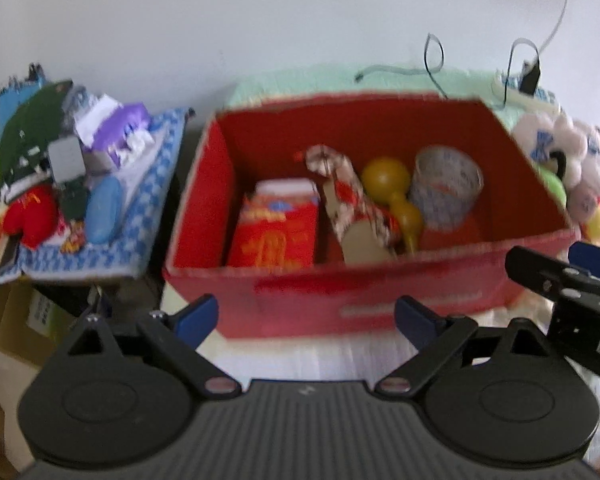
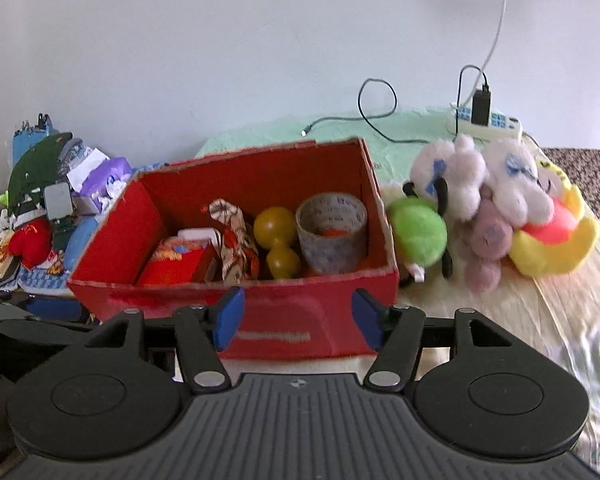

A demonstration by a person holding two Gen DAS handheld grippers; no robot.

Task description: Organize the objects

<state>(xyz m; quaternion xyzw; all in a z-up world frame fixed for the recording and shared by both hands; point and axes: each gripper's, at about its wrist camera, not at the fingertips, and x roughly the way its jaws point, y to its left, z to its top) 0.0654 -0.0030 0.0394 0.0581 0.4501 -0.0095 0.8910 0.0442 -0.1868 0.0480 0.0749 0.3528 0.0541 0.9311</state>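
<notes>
**Both tools empty before a half-filled red box**

The left tool [image 1: 306, 316] and the right tool [image 2: 296, 318] are both released, jaws spread with nothing between them, hovering just short of the near wall of the red box [image 2: 260, 300]. That stance reads as a pause between placements, not a grasp in progress.

Ahead of the tools, inside the box, lie a red carton [image 1: 274, 240], a patterned wrapped piece [image 1: 348, 200] leaning against it, a yellow gourd [image 2: 278, 240] and a tape roll [image 2: 332, 236] standing on its rim at the far right. They are packed side by side, probably to leave floor space free.

Right of the right tool, outside the box on the bed [image 2: 540, 308], a heap of plush toys [image 2: 492, 208] sits just beside the box wall, a green plush [image 2: 416, 236] nearest. My guess is these are the next candidates for sorting. Left of the left tool, a checked cloth [image 1: 156, 184] carries a separate clutter pile.
</notes>
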